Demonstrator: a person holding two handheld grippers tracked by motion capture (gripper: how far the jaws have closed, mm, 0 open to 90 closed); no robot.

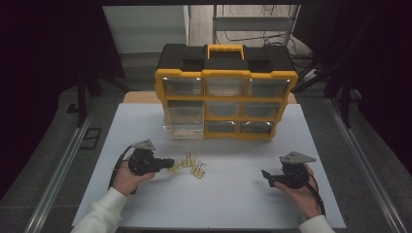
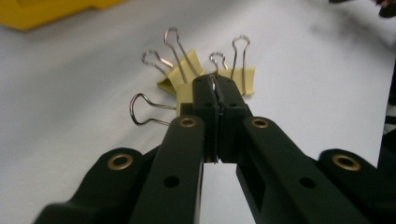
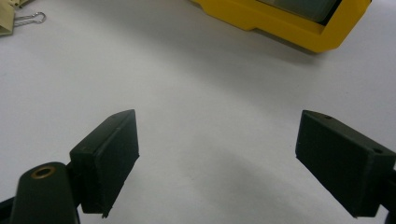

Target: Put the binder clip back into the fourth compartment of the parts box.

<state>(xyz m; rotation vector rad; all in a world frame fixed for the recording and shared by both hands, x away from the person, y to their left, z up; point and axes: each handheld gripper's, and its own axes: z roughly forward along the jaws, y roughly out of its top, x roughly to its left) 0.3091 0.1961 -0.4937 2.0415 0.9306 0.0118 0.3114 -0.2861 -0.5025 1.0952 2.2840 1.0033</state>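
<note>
Three yellow binder clips with wire handles lie together on the white table. My left gripper (image 1: 169, 163) (image 2: 215, 93) is shut on the nearest binder clip (image 1: 175, 168) (image 2: 183, 108), pinching one wire handle between its pads; the other handle loops out to the left. A second clip (image 1: 187, 159) (image 2: 184, 74) and a third clip (image 1: 197, 169) (image 2: 243, 80) lie just beyond the jaws. My right gripper (image 1: 265, 174) (image 3: 217, 158) rests low at the table's right, open, with bare table between its pads.
A yellow and black drawer organizer (image 1: 226, 73) (image 3: 280, 23) stands at the back of the white table (image 1: 233, 199). Its lower left clear drawer (image 1: 183, 130) is pulled out. A person's hands in white sleeves hold both grippers.
</note>
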